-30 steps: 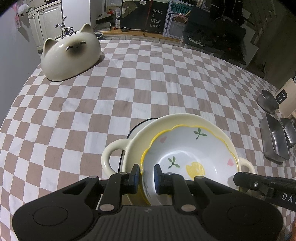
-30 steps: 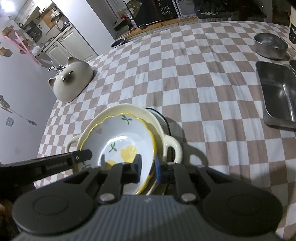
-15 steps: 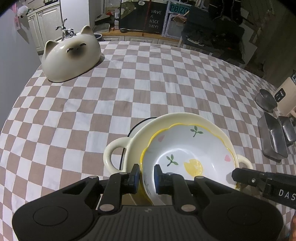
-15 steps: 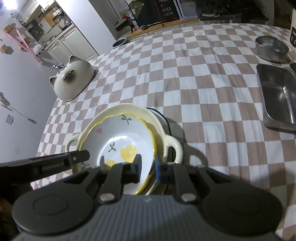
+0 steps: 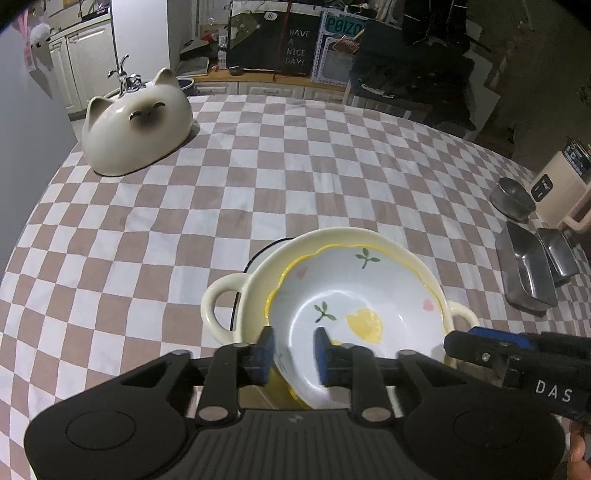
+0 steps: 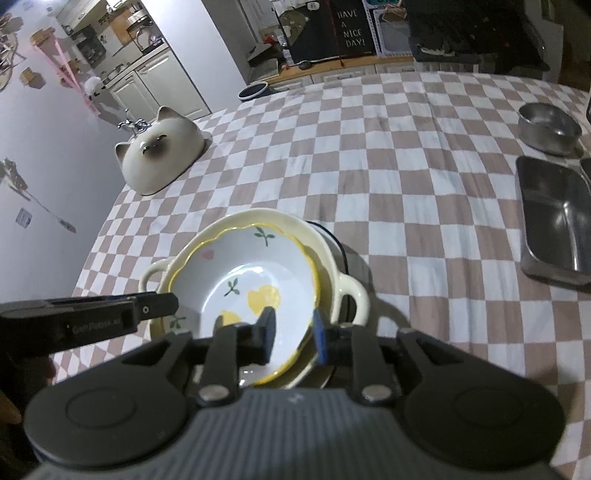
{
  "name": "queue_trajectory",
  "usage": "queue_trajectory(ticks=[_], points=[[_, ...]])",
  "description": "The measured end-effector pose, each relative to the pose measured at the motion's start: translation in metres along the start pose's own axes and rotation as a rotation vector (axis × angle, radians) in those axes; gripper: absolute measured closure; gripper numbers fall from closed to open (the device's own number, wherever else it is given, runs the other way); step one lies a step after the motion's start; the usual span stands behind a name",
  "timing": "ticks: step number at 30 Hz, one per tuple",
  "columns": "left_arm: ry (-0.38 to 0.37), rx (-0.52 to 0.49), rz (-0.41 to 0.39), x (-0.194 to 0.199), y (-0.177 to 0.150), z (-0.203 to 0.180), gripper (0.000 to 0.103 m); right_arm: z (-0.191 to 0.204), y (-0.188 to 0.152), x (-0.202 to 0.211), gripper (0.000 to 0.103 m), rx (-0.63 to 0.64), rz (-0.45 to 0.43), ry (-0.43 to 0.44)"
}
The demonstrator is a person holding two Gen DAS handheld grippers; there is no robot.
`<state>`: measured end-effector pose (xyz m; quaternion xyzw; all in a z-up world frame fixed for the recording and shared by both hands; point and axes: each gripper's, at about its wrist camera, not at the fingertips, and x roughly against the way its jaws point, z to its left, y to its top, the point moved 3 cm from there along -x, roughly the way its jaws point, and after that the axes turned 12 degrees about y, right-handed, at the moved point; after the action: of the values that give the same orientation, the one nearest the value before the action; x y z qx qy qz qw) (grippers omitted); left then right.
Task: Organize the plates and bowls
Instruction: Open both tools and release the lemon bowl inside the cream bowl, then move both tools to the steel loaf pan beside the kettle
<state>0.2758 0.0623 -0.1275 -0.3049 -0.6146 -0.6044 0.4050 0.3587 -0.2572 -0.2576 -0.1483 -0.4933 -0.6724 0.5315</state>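
Reading "HAVE A NICE DAY!" in pale capitals, stacked in four lines, on the dark sign standing at the back beyond the table; same wording showing in the right wrist view.
Reading "P0IZO", cut off at the right by dark clutter, on the blue-and-white poster leaning beside that sign.
Reading "DAS", cut off at the frame edge, in white letters on the right gripper's black finger.
Showing small print on the left gripper's finger, too blurred for reading.
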Motion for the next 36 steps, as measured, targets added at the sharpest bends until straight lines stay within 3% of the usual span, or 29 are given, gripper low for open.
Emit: queue_trajectory(ticks=[5,7,10,15,21,31,36], points=[[0.014,0.002,-0.033,0.010,-0.002,-0.001,0.038,-0.002,-0.002,0.012,0.042,0.038,-0.027,-0.015],[0.016,0.011,-0.054,0.015,-0.002,-0.001,0.014,-0.003,-0.003,0.019,0.028,0.060,-0.045,-0.022],[0.011,0.022,-0.094,0.021,-0.001,-0.005,0.001,-0.010,-0.001,0.032,0.010,0.073,-0.089,-0.043],[-0.005,0.012,-0.125,0.024,0.005,-0.023,0.000,-0.036,0.001,0.053,0.000,-0.016,-0.182,-0.094],[-0.036,-0.067,-0.213,0.023,0.019,-0.064,0.000,-0.077,-0.002,0.077,0.000,-0.208,-0.313,-0.186],[-0.115,-0.341,-0.351,-0.009,0.063,-0.174,0.000,-0.158,-0.016,0.101,0.000,-0.726,-0.476,-0.270],[-0.195,-0.500,-0.368,-0.025,0.091,-0.244,0.011,-0.191,-0.027,0.109,0.002,-0.954,-0.546,-0.277]])
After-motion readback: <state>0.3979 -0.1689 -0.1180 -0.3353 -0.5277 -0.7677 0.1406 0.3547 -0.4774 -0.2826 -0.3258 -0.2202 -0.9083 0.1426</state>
